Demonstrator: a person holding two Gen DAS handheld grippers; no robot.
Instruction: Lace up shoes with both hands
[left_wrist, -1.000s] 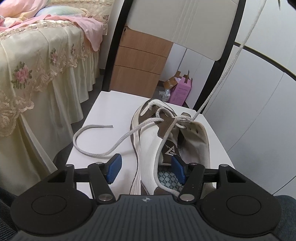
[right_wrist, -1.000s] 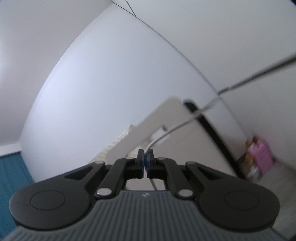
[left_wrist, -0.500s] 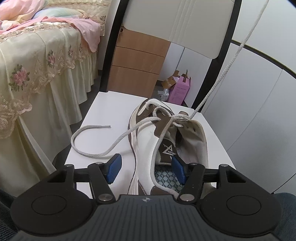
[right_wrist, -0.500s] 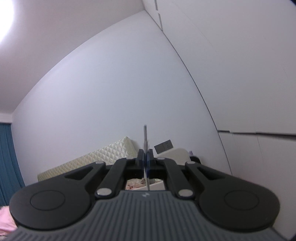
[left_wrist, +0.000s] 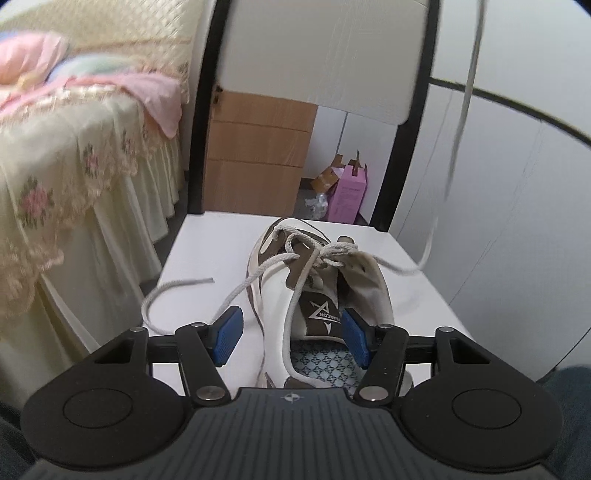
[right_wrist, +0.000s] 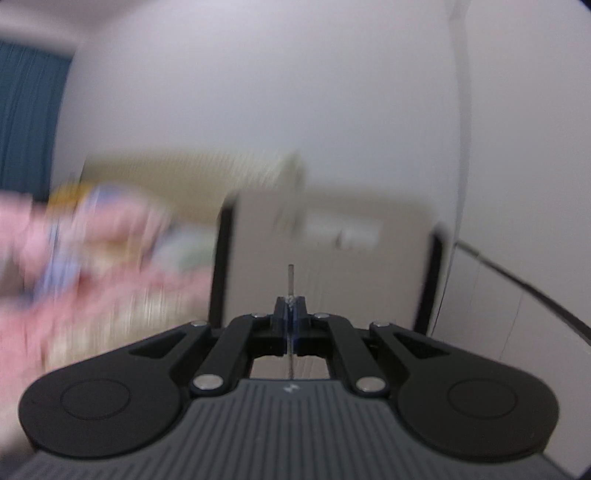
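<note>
Left wrist view: shoe (left_wrist: 321, 295) on white table (left_wrist: 207, 251), heel end nearest, toe pointing away — its collar lies between the blue pads of the left gripper (left_wrist: 291, 338), jaws wide, gripping nothing. Free lace end (left_wrist: 177, 291) loops on the table, left of the shoe; other lace strand (left_wrist: 458, 122) rises up and out of frame.

Right wrist view: right gripper (right_wrist: 291, 325) clamped on the lace tip (right_wrist: 291, 280), aglet poking above the pads. Judgement: draw slack evenly, without lifting the shoe.

The shoe (left_wrist: 317, 291) lies on the table (left_wrist: 207, 251), bed (left_wrist: 66, 155) to its left, drawers (left_wrist: 255, 155) behind.
</note>
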